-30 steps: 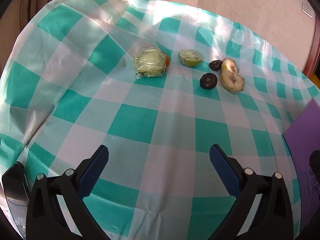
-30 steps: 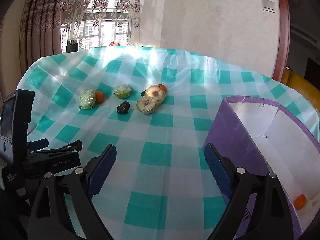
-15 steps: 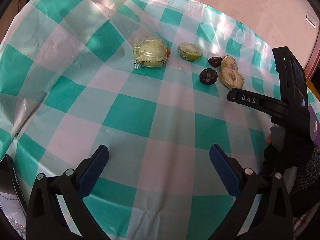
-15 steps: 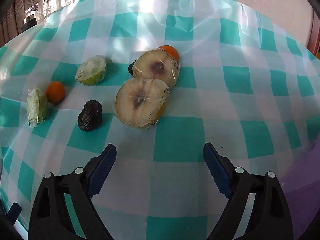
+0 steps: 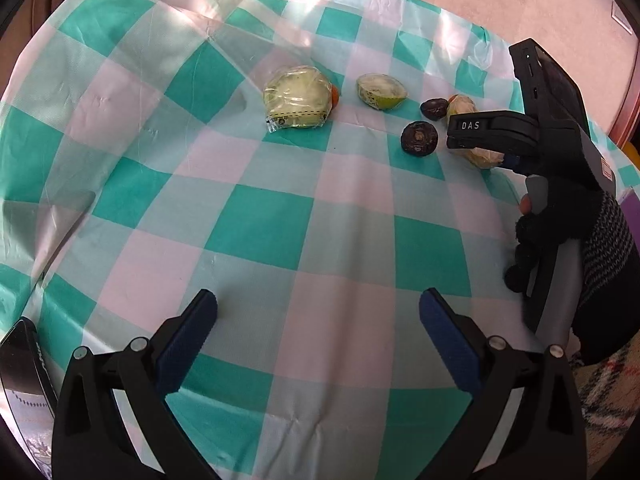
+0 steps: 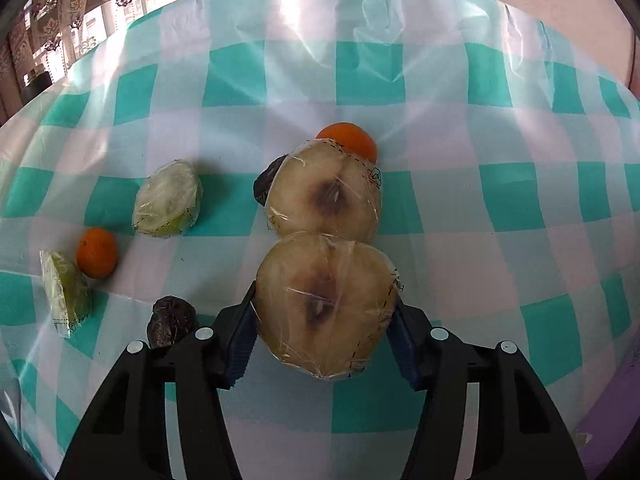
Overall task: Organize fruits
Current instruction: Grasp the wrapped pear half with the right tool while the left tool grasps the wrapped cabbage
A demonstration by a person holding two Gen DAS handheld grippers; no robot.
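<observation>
A cling-wrapped pale fruit half [image 6: 326, 304], cut face up, lies on the green-checked tablecloth [image 6: 460, 240] between the fingers of my right gripper [image 6: 324, 314]. Its jaws are closing and both blue pads touch the fruit's sides. A second wrapped half [image 6: 324, 196] sits just behind it, with a small orange [image 6: 348, 140] beyond. In the left wrist view my left gripper [image 5: 318, 300] hovers open over bare cloth, nothing between its fingers. From there the held half [image 5: 484, 156] is mostly hidden by the right tool and a gloved hand [image 5: 560, 216].
To the left lie a dark dried fruit [image 6: 170, 320], a wrapped green half [image 6: 168, 200], another small orange [image 6: 96, 252] and a wrapped green piece [image 6: 64, 292]. Another dark fruit [image 6: 264, 184] peeks from behind the far half. A purple box corner [image 6: 608, 432] shows at the lower right.
My right gripper came forward from beside the purple box to the fruit cluster and narrowed its jaws around the near wrapped half. The left gripper has barely moved and stays open.
</observation>
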